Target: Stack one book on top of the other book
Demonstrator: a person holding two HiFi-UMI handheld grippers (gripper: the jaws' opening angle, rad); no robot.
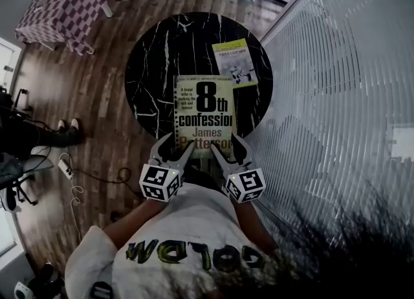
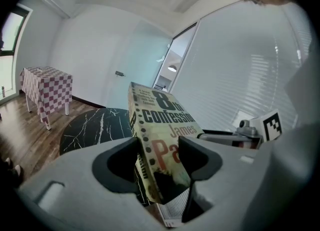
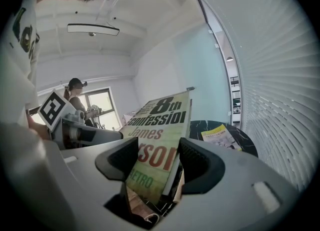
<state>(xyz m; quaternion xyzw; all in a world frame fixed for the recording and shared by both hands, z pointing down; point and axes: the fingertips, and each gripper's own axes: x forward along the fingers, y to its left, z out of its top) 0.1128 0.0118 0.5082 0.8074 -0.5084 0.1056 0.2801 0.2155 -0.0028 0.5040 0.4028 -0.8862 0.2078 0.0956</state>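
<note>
A thick paperback, the 8th Confession book [image 1: 204, 113], hangs cover up over the near edge of the round black marble table [image 1: 162, 65]. My left gripper [image 1: 178, 152] is shut on its near left corner and my right gripper [image 1: 226, 151] on its near right corner. In the left gripper view the book [image 2: 160, 135] sits tilted between the jaws of the left gripper [image 2: 157, 157]. The right gripper view shows the book [image 3: 157, 130] the same way in the right gripper [image 3: 157, 157]. A thin yellow-green book [image 1: 235, 63] lies flat at the table's far right, also seen as the thin book [image 3: 220, 136].
A checkered-cloth table [image 1: 65, 10] stands at the far left on the wooden floor. Slatted blinds [image 1: 336, 97] run along the right. Cables and a power strip [image 1: 68, 168] lie on the floor at the left, near a person's shoes [image 1: 65, 125].
</note>
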